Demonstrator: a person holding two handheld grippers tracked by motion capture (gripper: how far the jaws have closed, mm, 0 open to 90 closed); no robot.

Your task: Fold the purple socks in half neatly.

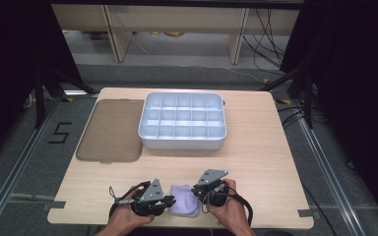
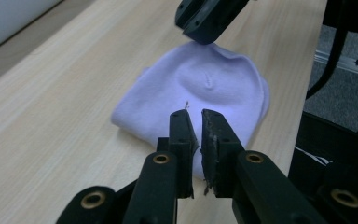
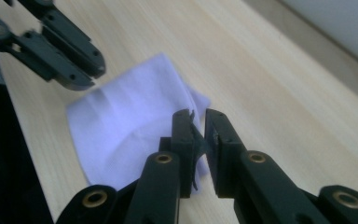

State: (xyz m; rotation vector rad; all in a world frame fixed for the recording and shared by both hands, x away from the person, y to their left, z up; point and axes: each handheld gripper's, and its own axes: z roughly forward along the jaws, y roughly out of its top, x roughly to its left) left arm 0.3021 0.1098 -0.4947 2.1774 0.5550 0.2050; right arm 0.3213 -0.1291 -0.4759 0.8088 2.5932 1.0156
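Lying flat at the near edge of the light wooden surface, the folded lilac cloth sits between the left gripper and right gripper. Both jaws stand nearly together, gripping nothing, seemingly poised to grasp opposite edges.

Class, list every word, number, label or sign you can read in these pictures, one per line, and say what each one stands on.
"5": a dark mark on the grey floor left of the table.
Nothing readable on the divided tray, the brown lid, the lilac cloth or the left gripper and right gripper.
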